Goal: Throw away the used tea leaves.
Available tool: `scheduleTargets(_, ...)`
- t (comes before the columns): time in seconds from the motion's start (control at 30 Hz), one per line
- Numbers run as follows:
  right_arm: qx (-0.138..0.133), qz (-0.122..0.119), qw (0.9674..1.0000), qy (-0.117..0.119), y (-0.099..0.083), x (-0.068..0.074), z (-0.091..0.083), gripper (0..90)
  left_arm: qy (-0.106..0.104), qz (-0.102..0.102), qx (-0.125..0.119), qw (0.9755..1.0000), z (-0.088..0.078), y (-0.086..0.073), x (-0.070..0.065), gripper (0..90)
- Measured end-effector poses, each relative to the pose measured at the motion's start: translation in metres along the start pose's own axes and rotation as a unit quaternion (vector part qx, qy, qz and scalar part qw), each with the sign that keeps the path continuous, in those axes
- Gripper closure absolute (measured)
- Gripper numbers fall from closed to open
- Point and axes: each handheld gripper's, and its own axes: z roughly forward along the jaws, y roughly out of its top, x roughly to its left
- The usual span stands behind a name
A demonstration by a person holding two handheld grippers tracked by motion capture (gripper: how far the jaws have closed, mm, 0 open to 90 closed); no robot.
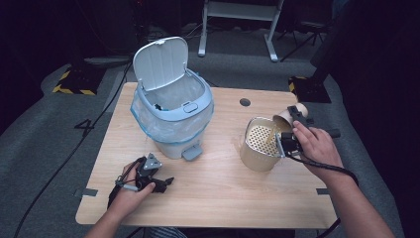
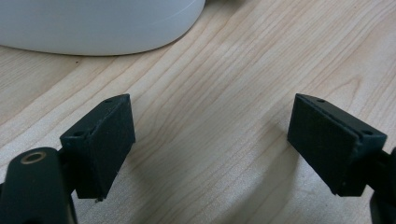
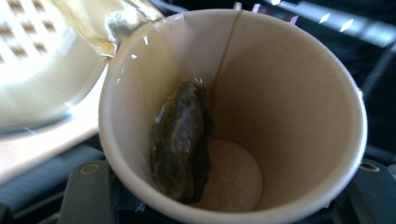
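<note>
Now the right gripper (image 1: 288,130) has its jaws clamped on the paper cup (image 1: 289,115), tipped mouth-down over the strainer pot (image 1: 260,145), tea streaming leftward in. Left gripper (image 1: 148,171) rests wide-jawed on the surface (image 1: 223,193)

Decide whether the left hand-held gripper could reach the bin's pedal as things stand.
Probably yes. The left hand-held gripper rests open on the table, just in front of the bin. Bare wood lies between it and the pedal, with nothing in the way.
</note>
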Motion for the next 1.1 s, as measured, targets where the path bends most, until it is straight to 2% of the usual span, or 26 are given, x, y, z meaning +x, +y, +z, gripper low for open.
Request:
scheduleTargets(0.03,0.006,-0.026,0.9995,-0.015,0.002,0.001,-0.001,33.9,-0.001,0.0,0.0,1.0,0.0,0.0,0.0,15.0)
scheduleTargets(0.07,0.018,-0.063,0.9972,-0.037,0.004,0.002,-0.001,33.9,0.0,0.0,0.0,1.0,0.0,0.0,0.0,15.0)
scheduleTargets(0.1,0.025,-0.084,0.995,-0.048,0.005,0.003,-0.002,33.9,0.0,0.0,0.0,1.0,0.0,0.0,0.0,15.0)
scheduleTargets(0.13,0.031,-0.112,0.9911,-0.065,0.007,0.005,-0.002,33.9,0.0,0.0,0.0,1.0,0.0,0.0,0.0,15.0)
scheduleTargets(0.17,0.035,-0.127,0.9884,-0.076,0.008,0.006,-0.003,34.0,0.0,0.0,0.0,1.0,0.0,0.0,0.0,15.0)
scheduleTargets(0.2,0.044,-0.155,0.9825,-0.093,0.01,0.008,-0.003,34.1,0.0,0.0,0.0,1.0,0.0,0.0,0.0,15.0)
scheduleTargets(0.27,0.056,-0.188,0.9736,-0.116,0.013,0.009,-0.005,34.1,0.0,0.0,0.0,1.0,0.0,0.0,0.0,15.0)
scheduleTargets(0.37,0.057,-0.207,0.9678,-0.13,0.015,0.007,-0.006,34.1,0.0,0.0,0.0,1.0,0.0,0.0,0.0,15.0)
scheduleTargets(0.57,0.056,-0.219,0.9646,-0.136,0.018,0.006,-0.006,34.0,0.0,0.0,0.0,1.0,0.0,0.0,0.0,15.0)
scheduleTargets(0.7,0.055,-0.215,0.9658,-0.134,0.019,0.006,-0.006,33.9,0.0,0.0,0.0,1.0,0.0,0.0,0.0,15.0)
scheduleTargets(0.93,0.059,-0.216,0.9649,-0.137,0.019,0.006,-0.006,33.8,0.0,0.0,0.0,1.0,0.0,0.0,0.0,15.0)
scheduleTargets(1.1,0.059,-0.214,0.9659,-0.133,0.019,0.007,-0.005,33.7,0.0,0.0,0.0,1.0,0.0,0.0,0.0,15.0)
